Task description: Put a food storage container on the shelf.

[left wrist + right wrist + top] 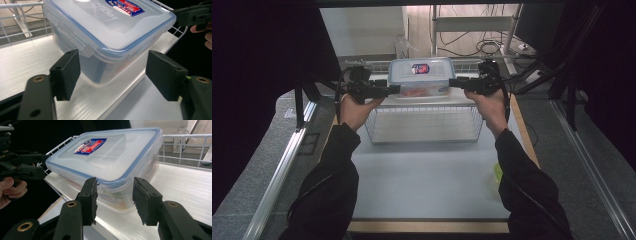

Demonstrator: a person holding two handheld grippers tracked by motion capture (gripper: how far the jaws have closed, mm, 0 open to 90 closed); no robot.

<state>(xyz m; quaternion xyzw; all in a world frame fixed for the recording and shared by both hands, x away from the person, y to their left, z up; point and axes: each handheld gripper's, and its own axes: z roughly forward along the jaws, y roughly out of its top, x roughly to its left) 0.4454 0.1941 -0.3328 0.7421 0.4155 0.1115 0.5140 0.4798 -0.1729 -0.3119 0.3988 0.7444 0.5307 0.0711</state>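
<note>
I bring my left tongs (393, 90) and right tongs (453, 83) in from opposite ends of the clear lidded box (421, 78), so I judge a two-sided lift is coming. Both pairs stand spread, each pair of pads (65, 72) flanking a corner of the box without touching it. The box sits on a white shelf (22, 65) at its front edge, above the wire basket (424, 125) on the desk (427, 175). Behind the box a wire rail (185, 145) blocks any push backward. A yellow-green object (497, 172) lies on the desk, well apart from the box, beside my right sleeve (524, 175).
</note>
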